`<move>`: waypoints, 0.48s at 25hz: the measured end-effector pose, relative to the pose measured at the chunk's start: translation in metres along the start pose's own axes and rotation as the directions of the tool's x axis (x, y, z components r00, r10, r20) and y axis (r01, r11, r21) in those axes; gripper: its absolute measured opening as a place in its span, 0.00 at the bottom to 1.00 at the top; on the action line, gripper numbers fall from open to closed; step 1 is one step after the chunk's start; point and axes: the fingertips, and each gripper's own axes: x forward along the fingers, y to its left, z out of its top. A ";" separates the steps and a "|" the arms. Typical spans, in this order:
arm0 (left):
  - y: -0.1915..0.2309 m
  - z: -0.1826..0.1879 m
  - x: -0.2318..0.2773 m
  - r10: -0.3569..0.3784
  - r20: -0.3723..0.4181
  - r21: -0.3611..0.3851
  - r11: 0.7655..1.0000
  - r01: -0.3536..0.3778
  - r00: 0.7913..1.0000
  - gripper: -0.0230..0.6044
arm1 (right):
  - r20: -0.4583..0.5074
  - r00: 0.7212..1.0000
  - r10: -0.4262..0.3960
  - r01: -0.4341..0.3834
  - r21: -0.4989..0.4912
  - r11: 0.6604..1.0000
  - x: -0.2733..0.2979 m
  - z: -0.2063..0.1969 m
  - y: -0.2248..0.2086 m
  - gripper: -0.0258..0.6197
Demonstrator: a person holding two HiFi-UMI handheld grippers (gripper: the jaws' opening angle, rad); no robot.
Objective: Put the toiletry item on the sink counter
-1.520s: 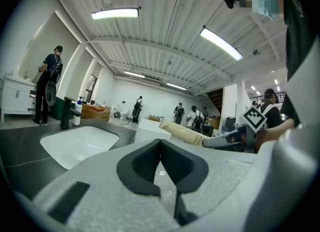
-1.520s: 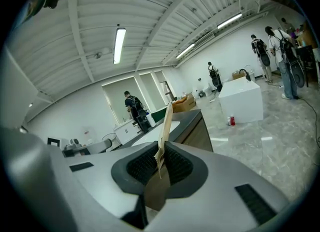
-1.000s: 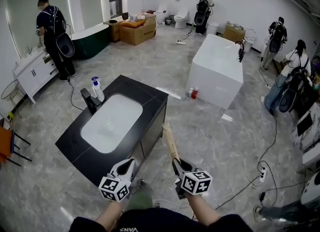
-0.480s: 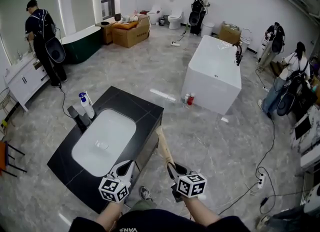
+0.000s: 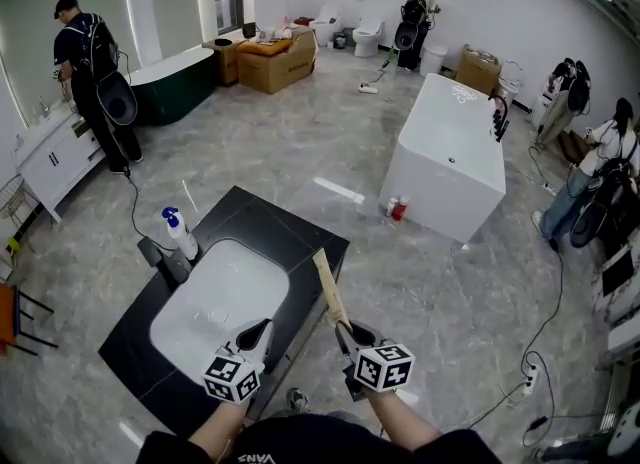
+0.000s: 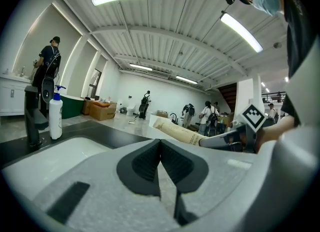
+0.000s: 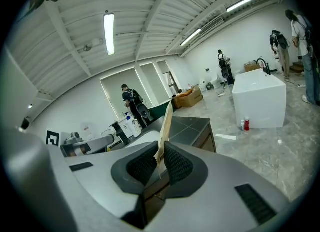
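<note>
The toiletry item is a long tan paper toothbrush pack. My right gripper is shut on its lower end, and the pack points up and away over the right edge of the black sink counter. In the right gripper view the pack stands pinched between the pads. My left gripper is shut and empty above the front of the white basin. In the left gripper view its jaws meet, and the pack crosses behind them.
A white spray bottle and a dark faucet stand at the counter's left side. A white bathtub with red bottles at its foot lies to the right. Cables run over the floor, and several people work along the walls.
Both grippers have come closer to the sink counter. The left one now hangs over the basin's front, and the right one still holds the pack by the counter's right edge.
</note>
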 end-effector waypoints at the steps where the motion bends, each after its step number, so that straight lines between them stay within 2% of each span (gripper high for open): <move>1: 0.006 0.003 0.003 0.004 0.002 -0.002 1.000 -0.004 1.000 0.05 | 0.001 1.000 0.002 -0.002 -0.002 1.000 0.007 0.005 0.000 0.10; 7: 0.029 0.002 0.013 0.021 -0.009 -0.023 1.000 -0.022 1.000 0.05 | -0.024 1.000 0.007 -0.007 -0.013 1.000 0.042 0.018 -0.008 0.10; 12: 0.048 0.002 0.027 0.068 -0.011 -0.045 0.997 -0.068 0.998 0.05 | -0.078 0.996 0.049 -0.052 -0.037 0.998 0.078 0.026 -0.015 0.10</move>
